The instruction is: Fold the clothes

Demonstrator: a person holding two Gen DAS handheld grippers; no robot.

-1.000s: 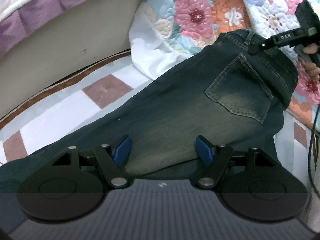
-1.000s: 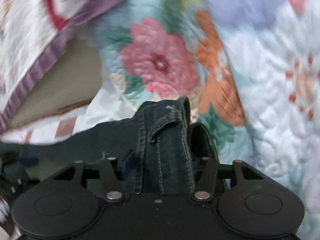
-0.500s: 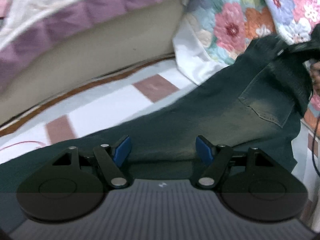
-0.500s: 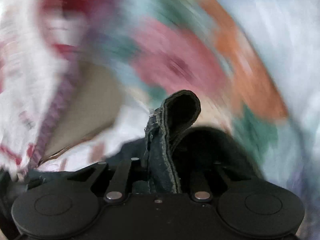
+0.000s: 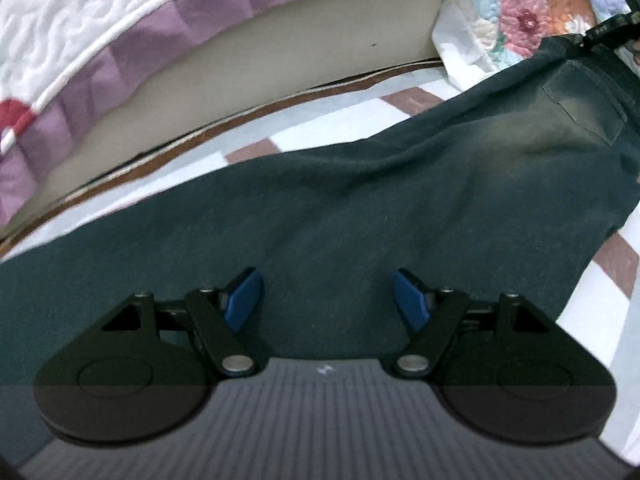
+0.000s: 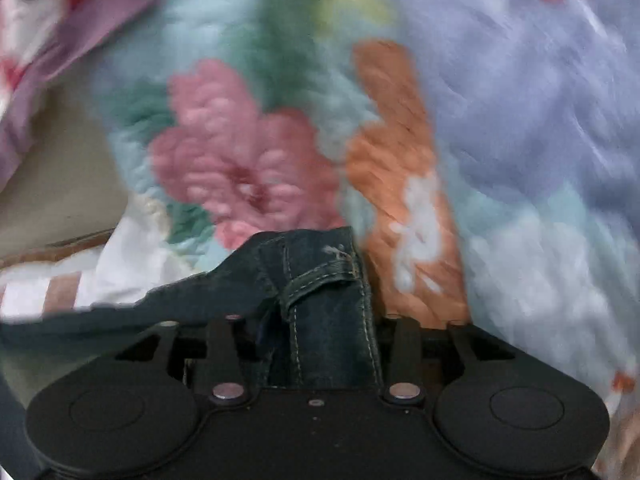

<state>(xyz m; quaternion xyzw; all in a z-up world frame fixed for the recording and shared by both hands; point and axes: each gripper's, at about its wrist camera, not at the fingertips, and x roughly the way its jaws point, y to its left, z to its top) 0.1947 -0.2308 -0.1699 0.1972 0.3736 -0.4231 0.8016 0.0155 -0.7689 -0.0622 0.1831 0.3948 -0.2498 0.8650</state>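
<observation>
The left claw hovers released, blue pads apart over the middle of the jeans. The right claw, jaws opening, has the waistband between them at lower centre. The jeans lie stretched along the checked bed sheet, floral quilt beyond. Folding looks barely begun: no crosswise fold shows yet.

A home bedroom: floral quilt, purple-edged bedspread, checked sheet under jeans.
</observation>
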